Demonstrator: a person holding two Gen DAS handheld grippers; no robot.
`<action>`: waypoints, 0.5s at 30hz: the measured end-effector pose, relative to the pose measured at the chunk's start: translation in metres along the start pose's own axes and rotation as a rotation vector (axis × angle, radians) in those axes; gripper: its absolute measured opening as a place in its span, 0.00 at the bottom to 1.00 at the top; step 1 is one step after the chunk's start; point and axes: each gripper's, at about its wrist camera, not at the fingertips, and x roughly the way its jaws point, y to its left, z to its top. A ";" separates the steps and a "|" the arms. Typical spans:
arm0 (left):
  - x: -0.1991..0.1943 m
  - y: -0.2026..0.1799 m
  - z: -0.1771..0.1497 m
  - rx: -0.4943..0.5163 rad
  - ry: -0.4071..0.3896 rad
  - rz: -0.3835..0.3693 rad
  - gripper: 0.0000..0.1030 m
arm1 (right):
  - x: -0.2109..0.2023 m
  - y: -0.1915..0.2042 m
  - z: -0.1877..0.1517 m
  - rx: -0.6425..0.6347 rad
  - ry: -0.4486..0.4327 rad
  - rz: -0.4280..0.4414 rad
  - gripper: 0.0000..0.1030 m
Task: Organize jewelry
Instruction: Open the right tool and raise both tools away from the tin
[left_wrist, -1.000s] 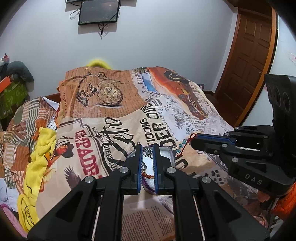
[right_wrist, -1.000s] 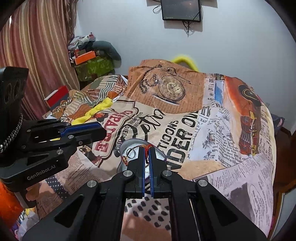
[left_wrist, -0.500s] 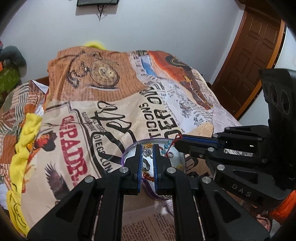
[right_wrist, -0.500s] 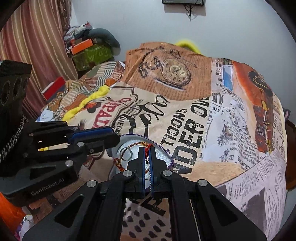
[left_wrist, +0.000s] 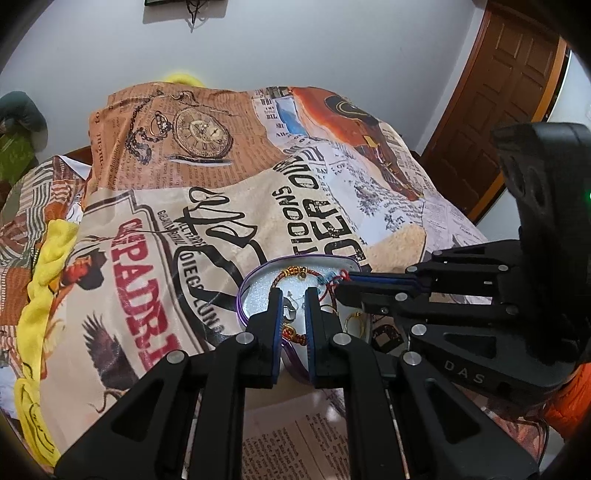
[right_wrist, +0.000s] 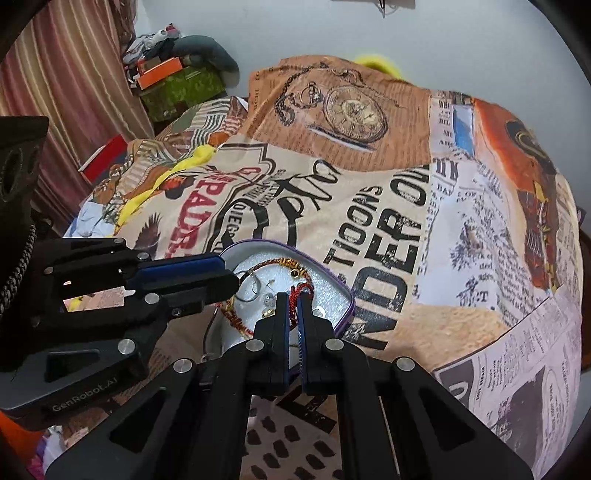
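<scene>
Right wrist view: the red thread bracelet (right_wrist: 295, 291) is pinched between the nearly closed fingers of the right gripper (right_wrist: 293, 301), over the purple-rimmed tin (right_wrist: 347, 299) sat on the printed bedspread (right_wrist: 424, 221). The left gripper (left_wrist: 293, 295) is held slightly apart above the same tin, nothing gripped as far as can be seen.

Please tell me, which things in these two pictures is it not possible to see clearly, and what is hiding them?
- Near part of the jewelry tray: left wrist view, behind the left gripper fingers.
- Silver pieces: right wrist view, too small to identify.
- Red thread bracelet: its end disappears between the right gripper fingers.
- Wall screen: cut off by the top edge.
</scene>
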 end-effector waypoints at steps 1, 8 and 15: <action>-0.004 0.000 0.000 0.000 -0.006 0.003 0.08 | -0.001 0.000 0.000 0.006 0.004 0.006 0.04; -0.037 -0.007 0.002 0.029 -0.074 0.078 0.10 | -0.025 0.006 0.002 0.005 -0.029 -0.007 0.08; -0.104 -0.027 0.004 0.037 -0.226 0.121 0.12 | -0.089 0.023 -0.001 -0.008 -0.183 -0.044 0.08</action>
